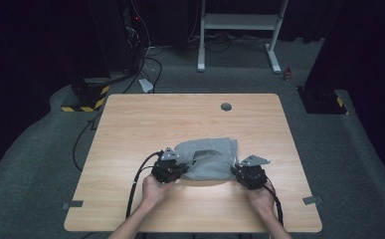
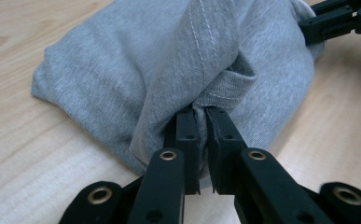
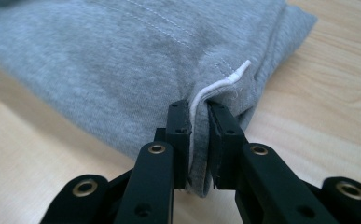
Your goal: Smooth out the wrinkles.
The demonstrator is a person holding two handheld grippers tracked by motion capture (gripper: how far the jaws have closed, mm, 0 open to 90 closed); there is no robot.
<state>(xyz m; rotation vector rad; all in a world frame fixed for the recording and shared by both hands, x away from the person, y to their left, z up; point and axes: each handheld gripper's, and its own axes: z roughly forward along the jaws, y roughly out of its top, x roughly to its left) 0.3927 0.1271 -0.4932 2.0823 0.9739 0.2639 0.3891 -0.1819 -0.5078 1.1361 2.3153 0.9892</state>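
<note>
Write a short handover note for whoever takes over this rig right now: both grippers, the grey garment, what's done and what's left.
Left gripper: jaws shut on a bunched fold of the grey garment at its near left edge.
Right gripper: jaws shut on the garment's near right edge, where a white trim shows between them.
The garment lies as a compact folded bundle near the middle of the wooden table, resting on it.
Done: both near corners gripped.
Left, probably: lift or carry that edge for the next fold or spread; keep both grips even so the bundle does not slip.

Grey garment (image 2: 122, 60): cropped at top edge in left gripper view, pinched hem hidden between tongs. Same in right gripper view (image 3: 99, 56). Forearms cut off at bottom edge, high view.
</note>
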